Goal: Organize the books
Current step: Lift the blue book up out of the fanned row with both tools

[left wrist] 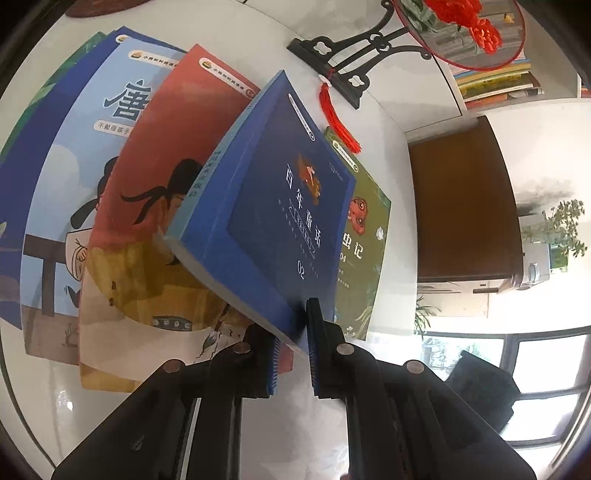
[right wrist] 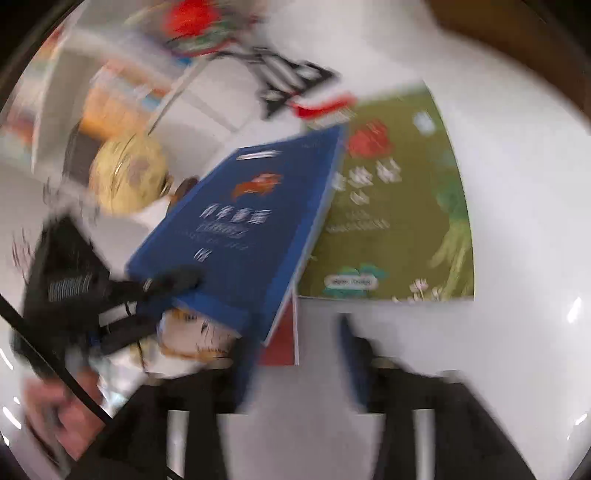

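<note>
My left gripper (left wrist: 295, 347) is shut on the near edge of a dark blue book (left wrist: 280, 192) and holds it tilted up off the white table (left wrist: 44, 398). Under it lie a red book (left wrist: 162, 177), a light blue book (left wrist: 92, 147) and, on the right, a green book (left wrist: 365, 236), all fanned out flat. The right wrist view is blurred. It shows the same blue book (right wrist: 251, 229) with the left gripper (right wrist: 173, 280) clamped on its near-left corner, and the green book (right wrist: 399, 206) flat beside it. My right gripper (right wrist: 299, 362) stands open near the blue book's lower corner, with nothing between its fingers.
A black carved stand (left wrist: 354, 55) with a red tassel (left wrist: 340, 118) and a round fan (left wrist: 458, 33) sits at the back of the table. Beyond it are shelves with books (left wrist: 495, 81) and a brown cabinet (left wrist: 461, 206). A hand (right wrist: 55, 406) holds the left gripper's handle.
</note>
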{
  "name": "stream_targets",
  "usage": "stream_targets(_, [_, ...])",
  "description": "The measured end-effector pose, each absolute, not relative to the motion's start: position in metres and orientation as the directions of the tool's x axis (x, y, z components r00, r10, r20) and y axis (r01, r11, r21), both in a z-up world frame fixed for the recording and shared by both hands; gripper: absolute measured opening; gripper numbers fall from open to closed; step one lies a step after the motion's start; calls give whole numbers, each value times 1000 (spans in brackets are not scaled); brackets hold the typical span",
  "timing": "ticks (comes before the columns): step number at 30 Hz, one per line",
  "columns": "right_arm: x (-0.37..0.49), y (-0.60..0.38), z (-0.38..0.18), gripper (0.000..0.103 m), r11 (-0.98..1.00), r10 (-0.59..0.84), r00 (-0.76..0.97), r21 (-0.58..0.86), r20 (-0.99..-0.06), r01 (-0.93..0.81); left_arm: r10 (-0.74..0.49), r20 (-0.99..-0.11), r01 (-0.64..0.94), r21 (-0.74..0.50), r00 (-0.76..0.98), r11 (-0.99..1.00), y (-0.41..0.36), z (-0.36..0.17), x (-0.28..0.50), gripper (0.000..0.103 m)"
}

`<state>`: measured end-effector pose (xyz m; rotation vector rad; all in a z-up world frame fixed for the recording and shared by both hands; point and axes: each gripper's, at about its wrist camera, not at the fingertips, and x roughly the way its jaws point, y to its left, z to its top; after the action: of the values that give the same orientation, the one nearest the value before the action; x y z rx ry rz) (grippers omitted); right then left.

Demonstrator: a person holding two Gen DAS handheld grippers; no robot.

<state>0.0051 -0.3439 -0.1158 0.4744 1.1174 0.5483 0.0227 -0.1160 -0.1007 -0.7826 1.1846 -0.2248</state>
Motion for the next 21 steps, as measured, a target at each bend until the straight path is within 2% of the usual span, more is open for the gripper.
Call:
stream_targets(2, [3,-335,-111,60,720,691,299,664,-658,-204,-548,-740,-232,-655,390,719,-116,-99,22,10])
stream_targets(6, [7,-329,-137,60,624,767,199,781,-610,-11,-555,-734,-227,-661,392,715,-117,-96,24,10])
stream_targets(8, [7,-335,-150,60,558,804,209,828,-557,59,-550,-739,-216,-654,389,725,-117,-94,24,10])
stream_targets(13, [17,-336,-138,63,488,832,300,873,-467,5,-539,-745,-230,-647,392,727,-115,-95,25,10])
stream_targets(19, [21,-346,-156,63,331,876,336,938,-347,106,-534,-752,-232,-639,386,733,-113,-98,24,10])
stream_targets(20, [23,-345,-158,62,320,876,338,939,-343,124,-533,-752,-236,-640,388,731,-112,-98,24,10])
stream_targets(21, [25,-342,-160,57,302,877,347,944,-331,135,-533,-751,-238,-642,391,729,-111,-98,24,10])
